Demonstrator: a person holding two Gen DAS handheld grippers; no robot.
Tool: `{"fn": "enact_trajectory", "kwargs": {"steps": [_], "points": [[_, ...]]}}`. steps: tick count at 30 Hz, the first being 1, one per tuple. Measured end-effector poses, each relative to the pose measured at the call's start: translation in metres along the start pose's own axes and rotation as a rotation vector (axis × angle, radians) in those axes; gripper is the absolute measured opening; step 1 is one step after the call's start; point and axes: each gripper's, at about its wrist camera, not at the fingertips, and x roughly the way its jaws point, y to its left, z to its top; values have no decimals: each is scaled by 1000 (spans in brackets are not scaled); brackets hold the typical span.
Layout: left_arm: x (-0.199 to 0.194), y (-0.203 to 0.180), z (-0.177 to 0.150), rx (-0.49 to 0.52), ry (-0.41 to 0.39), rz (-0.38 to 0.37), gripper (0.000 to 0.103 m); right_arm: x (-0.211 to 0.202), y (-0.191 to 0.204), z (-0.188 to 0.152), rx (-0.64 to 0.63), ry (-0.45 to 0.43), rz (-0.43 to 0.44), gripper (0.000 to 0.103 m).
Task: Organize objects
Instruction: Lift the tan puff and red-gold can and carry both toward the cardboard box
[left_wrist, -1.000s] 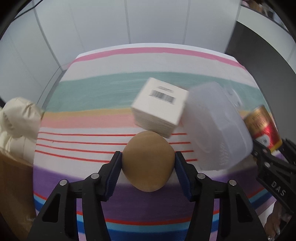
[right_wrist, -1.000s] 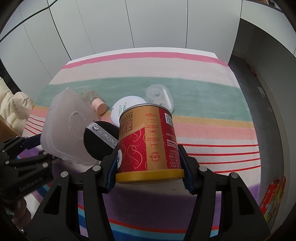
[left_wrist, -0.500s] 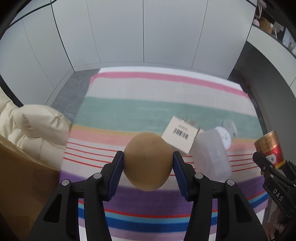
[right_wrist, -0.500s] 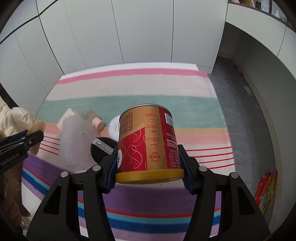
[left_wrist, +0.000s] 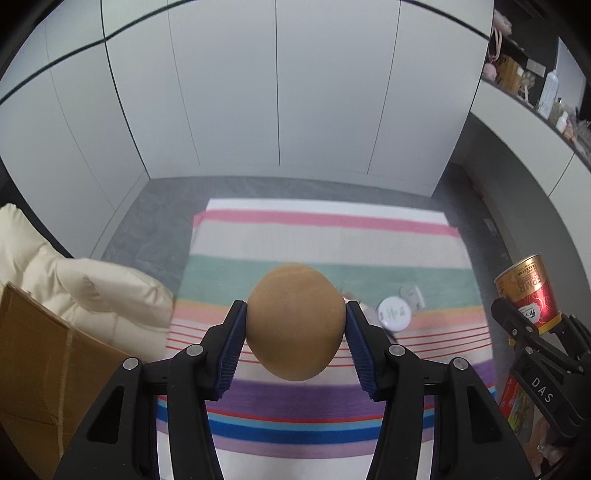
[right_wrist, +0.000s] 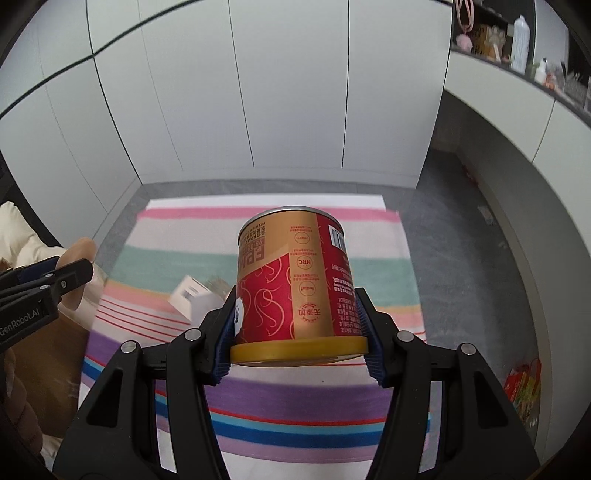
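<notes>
My left gripper (left_wrist: 295, 326) is shut on a brown egg-shaped object (left_wrist: 294, 320) and holds it high above the striped cloth (left_wrist: 325, 236). My right gripper (right_wrist: 297, 328) is shut on a red and gold can (right_wrist: 295, 284), held upside down, also high above the cloth. The can shows at the right edge of the left wrist view (left_wrist: 528, 291). A round white lid (left_wrist: 393, 313) and a small clear item (left_wrist: 413, 295) lie on the cloth. A white box with a barcode (right_wrist: 192, 295) lies on the cloth left of the can.
A cream cushion (left_wrist: 85, 291) and a cardboard box (left_wrist: 33, 369) stand to the left of the cloth. Colourful packets (right_wrist: 524, 384) lie on the grey floor at the right. White cabinet doors (left_wrist: 277, 92) stand behind the cloth.
Both grippers have risen well above the cloth with their objects still held. The cloth and the items on it look smaller and farther away.
</notes>
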Motion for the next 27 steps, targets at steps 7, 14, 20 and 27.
{"fn": "enact_trajectory", "kwargs": {"steps": [7, 14, 20, 27], "points": [[-55, 4, 22, 11, -64, 4, 54, -41, 8, 22, -6, -46, -5, 59], [-109, 9, 37, 25, -142, 14, 54, -88, 15, 44, 8, -75, 7, 59], [-145, 14, 47, 15, -144, -2, 54, -132, 19, 64, 12, -117, 12, 59], [-186, 21, 53, 18, -168, -10, 54, -176, 26, 77, -17, -155, -24, 59]]}}
